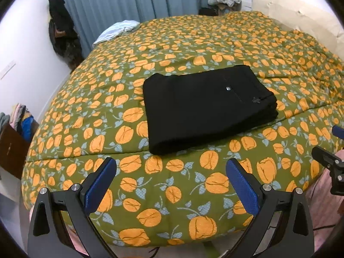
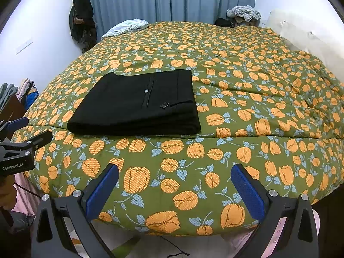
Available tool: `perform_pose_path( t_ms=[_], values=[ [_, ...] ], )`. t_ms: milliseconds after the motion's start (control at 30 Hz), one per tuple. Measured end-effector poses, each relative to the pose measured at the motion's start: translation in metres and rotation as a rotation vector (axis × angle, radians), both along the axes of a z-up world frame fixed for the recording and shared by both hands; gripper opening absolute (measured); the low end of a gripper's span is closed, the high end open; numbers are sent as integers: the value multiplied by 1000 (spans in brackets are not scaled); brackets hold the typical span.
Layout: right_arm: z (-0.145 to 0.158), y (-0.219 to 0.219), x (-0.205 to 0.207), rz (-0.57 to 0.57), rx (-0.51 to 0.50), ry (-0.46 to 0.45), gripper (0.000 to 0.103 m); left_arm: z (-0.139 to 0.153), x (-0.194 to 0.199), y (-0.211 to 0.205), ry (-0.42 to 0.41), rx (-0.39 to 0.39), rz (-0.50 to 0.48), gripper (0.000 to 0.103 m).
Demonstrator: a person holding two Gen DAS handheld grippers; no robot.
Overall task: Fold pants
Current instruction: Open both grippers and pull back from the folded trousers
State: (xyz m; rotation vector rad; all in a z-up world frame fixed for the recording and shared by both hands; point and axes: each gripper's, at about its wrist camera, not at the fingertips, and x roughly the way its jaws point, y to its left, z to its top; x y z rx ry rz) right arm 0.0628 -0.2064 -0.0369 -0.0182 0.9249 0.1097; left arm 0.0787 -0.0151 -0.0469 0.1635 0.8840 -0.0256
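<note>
While the black pants [image 1: 206, 107] are lying folded into a thick, flat rectangle near the front of the quilted bedspread [image 1: 172, 185], both tools are hanging back over the bed's near edge; the left gripper [image 1: 172, 185] is gaping wide, its blue textured pads [image 1: 99, 185] gripping nothing; the right gripper [image 2: 175, 191] is spreading just as wide and empty (matte black arms, dimpled blue faces); the green cover is showing puffy orange tulips; a small metal button [image 2: 146, 90] is glinting on the dark cloth.
</note>
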Motion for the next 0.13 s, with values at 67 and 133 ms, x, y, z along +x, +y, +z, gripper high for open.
perform_pose_path(
  t_ms=[67,133],
  values=[
    [1,0,-1,-2,0,-2,103,0,-2,0,-10,3,-1,102],
    [2,-1,0,-3,2,-6,103,1,-3,0,-17,16,-1,102]
  ],
)
